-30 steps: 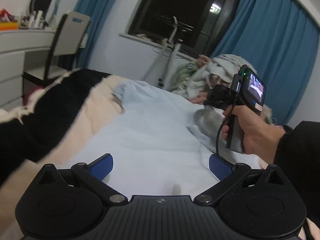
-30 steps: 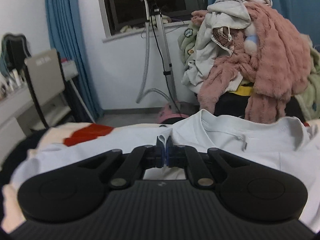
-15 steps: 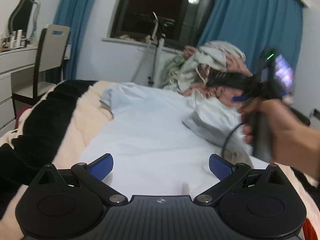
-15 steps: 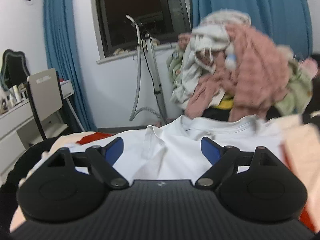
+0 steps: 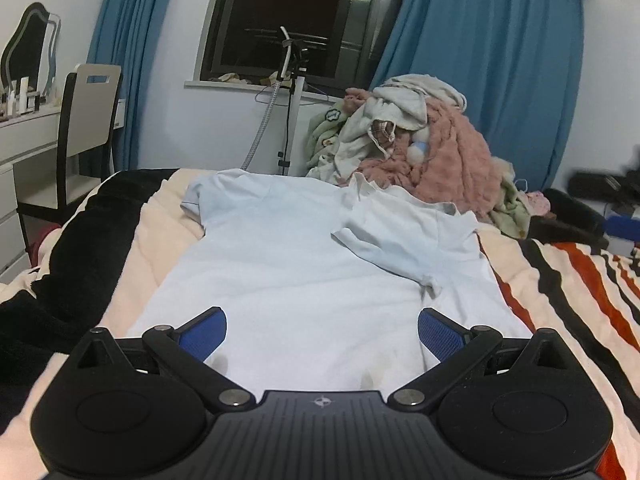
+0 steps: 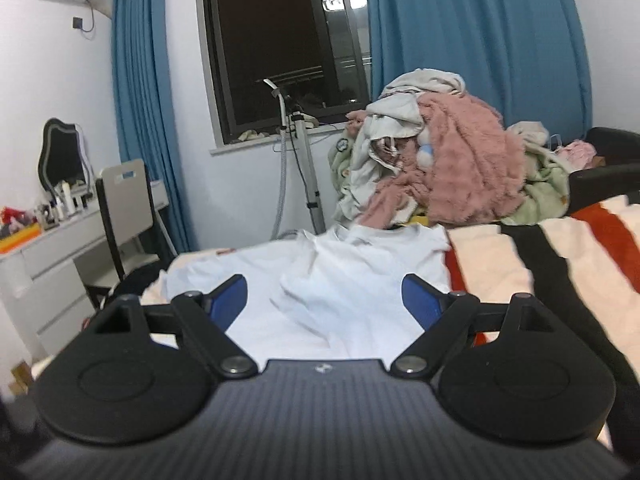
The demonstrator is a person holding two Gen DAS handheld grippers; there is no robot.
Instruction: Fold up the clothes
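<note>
A pale blue T-shirt (image 5: 288,264) lies flat on the bed, collar toward the window. Its right sleeve (image 5: 384,240) is folded inward over the chest; the left sleeve (image 5: 196,196) lies spread out. My left gripper (image 5: 322,332) is open and empty, low over the shirt's hem. My right gripper (image 6: 324,300) is open and empty, held above the shirt (image 6: 340,280) near its lower half. A blurred dark shape with a blue part (image 5: 622,228) at the right edge of the left wrist view may be the right gripper.
A heap of clothes with a pink fluffy garment (image 5: 444,152) stands past the bed's far end. A garment steamer pole (image 5: 290,92) stands by the window. A chair (image 5: 86,120) and white dresser (image 5: 28,140) are at left. The striped blanket (image 5: 568,280) covers the bed's right side.
My right gripper opened, let go of the right sleeve, which now lies folded over the chest, and drew back from the shirt. My left gripper stayed open and swung to face the shirt squarely.
</note>
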